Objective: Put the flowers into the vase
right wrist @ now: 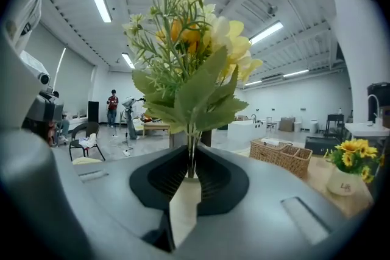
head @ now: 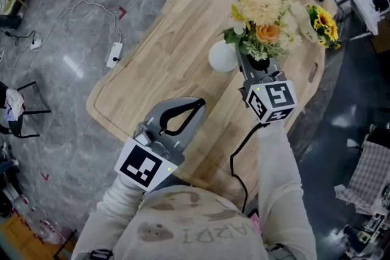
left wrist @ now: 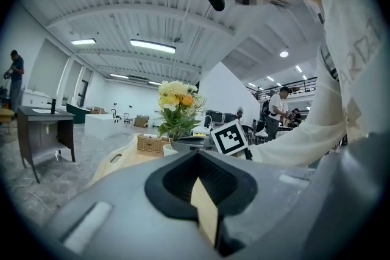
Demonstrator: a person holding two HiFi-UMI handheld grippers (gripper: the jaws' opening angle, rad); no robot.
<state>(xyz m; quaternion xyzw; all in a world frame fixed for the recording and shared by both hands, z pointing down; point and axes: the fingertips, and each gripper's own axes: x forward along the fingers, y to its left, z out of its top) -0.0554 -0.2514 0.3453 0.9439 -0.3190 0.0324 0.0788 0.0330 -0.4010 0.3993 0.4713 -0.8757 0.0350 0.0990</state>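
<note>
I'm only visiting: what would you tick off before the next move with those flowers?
1. Flowers have their stems between the right gripper jaws: ok.
2. White vase stands on the table: ok.
3. Stems lined up over the vase mouth: cannot tell; the bunch hides it.
4. Left gripper is shut, empty and well back from the vase: ok.
5. Basket and sunflower pot sit apart from the vase: ok.

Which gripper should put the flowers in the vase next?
The right gripper. The flower stems are already between its jaws, and it is right beside the white vase. The left gripper is shut, empty and farther from the vase.
</note>
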